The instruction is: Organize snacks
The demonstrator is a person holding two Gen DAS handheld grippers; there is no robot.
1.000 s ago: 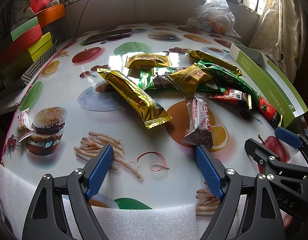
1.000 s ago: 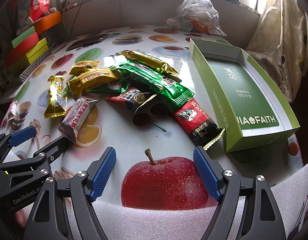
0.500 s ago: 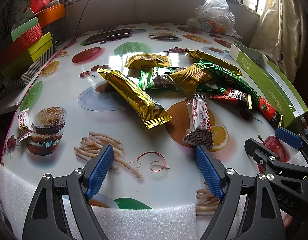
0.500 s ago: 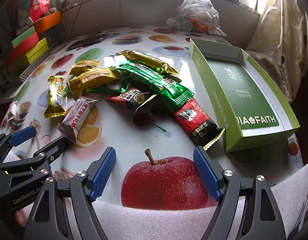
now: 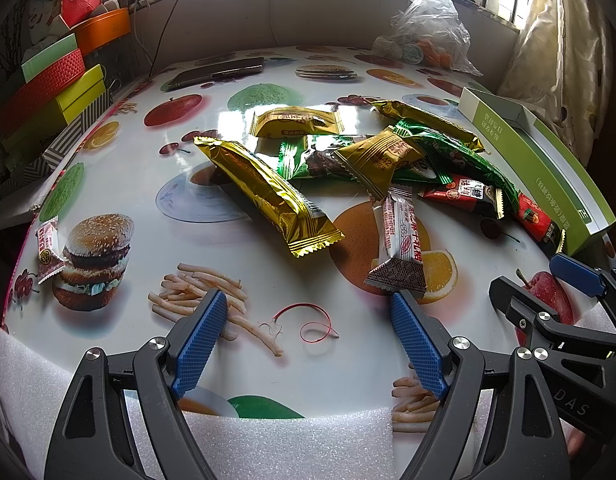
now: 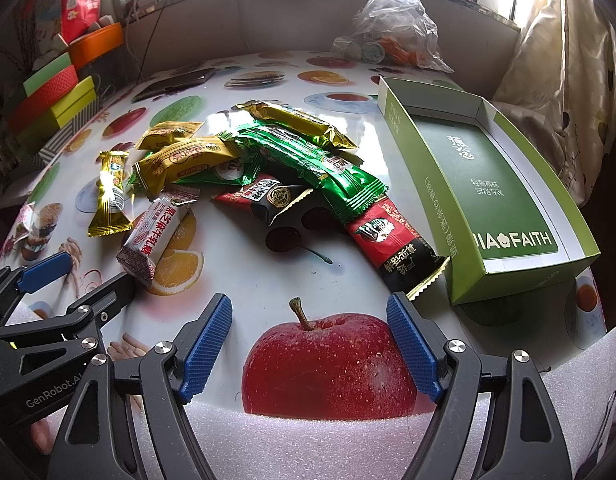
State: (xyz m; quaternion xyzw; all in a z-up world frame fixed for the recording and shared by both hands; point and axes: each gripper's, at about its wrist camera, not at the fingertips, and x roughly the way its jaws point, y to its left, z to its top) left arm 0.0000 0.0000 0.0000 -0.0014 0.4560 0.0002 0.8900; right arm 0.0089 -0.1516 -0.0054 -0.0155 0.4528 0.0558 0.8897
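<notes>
green box point(image 6: 484, 184): lid off, right side of tabletop point(image 5: 119, 184)
snacks point(image 6: 267, 164): heaped mid-tabletop, beside box
left claw point(image 5: 308, 340): spread, holding nothing
right claw point(image 6: 308, 344): spread, holding nothing; near edge

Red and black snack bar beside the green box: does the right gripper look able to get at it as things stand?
Probably yes. The right gripper is open, and the red and black snack bar lies flat just ahead of it. Its far end sits under a green wrapper and the green box is close alongside, but its near end is uncovered.

The pile point(image 6: 263, 168) hides most of 1 green wrapper point(image 5: 303, 156); the box point(image 5: 548, 152) partly hides its own interior, right.
</notes>
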